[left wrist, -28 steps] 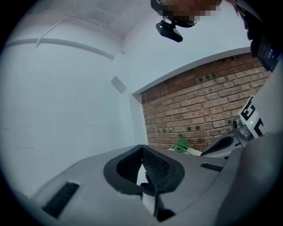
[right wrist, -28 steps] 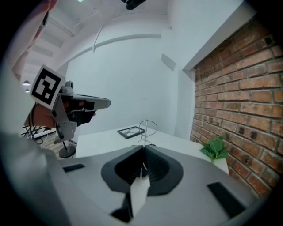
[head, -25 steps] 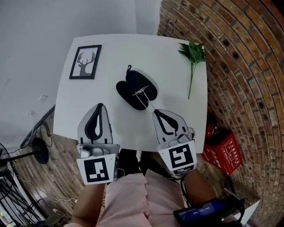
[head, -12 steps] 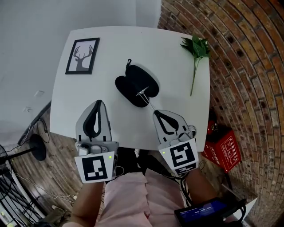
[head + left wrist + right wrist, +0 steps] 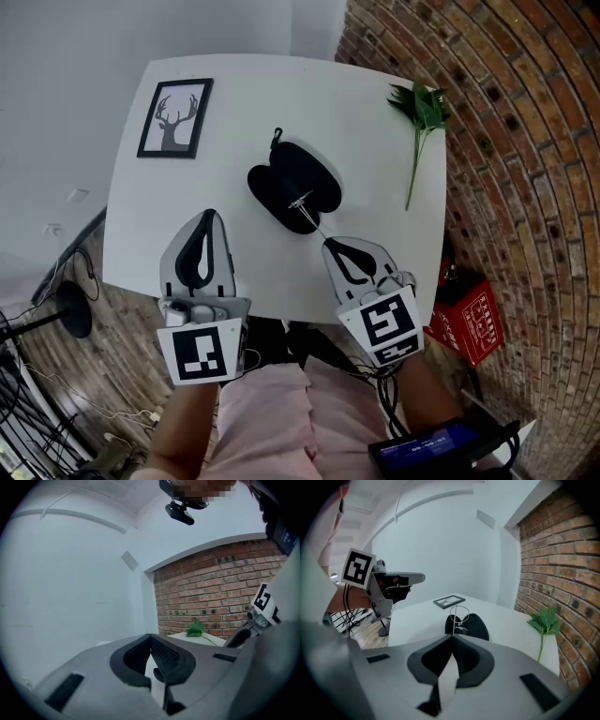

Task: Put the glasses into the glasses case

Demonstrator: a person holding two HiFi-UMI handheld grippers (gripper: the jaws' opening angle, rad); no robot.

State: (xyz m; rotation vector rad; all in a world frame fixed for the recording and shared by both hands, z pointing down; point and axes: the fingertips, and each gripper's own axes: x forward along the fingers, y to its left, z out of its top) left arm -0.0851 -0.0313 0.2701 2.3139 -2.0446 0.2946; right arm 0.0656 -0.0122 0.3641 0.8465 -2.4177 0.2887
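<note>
While my right gripper [image 5: 326, 242] pinches one thin temple arm with its jaws closed tight on it, the wire-rimmed glasses [image 5: 302, 201] stick out ahead of it over the near part of the open black glasses case [image 5: 281, 176]. Whether they touch the lining I cannot tell. That case lies mid-table on the white table [image 5: 366, 141]. My left gripper [image 5: 208, 216] hovers at the near left, jaws together with nothing between them. Beyond it lies a framed deer picture [image 5: 175, 117], and a leafy sprig [image 5: 422, 108] lies far right.
</note>
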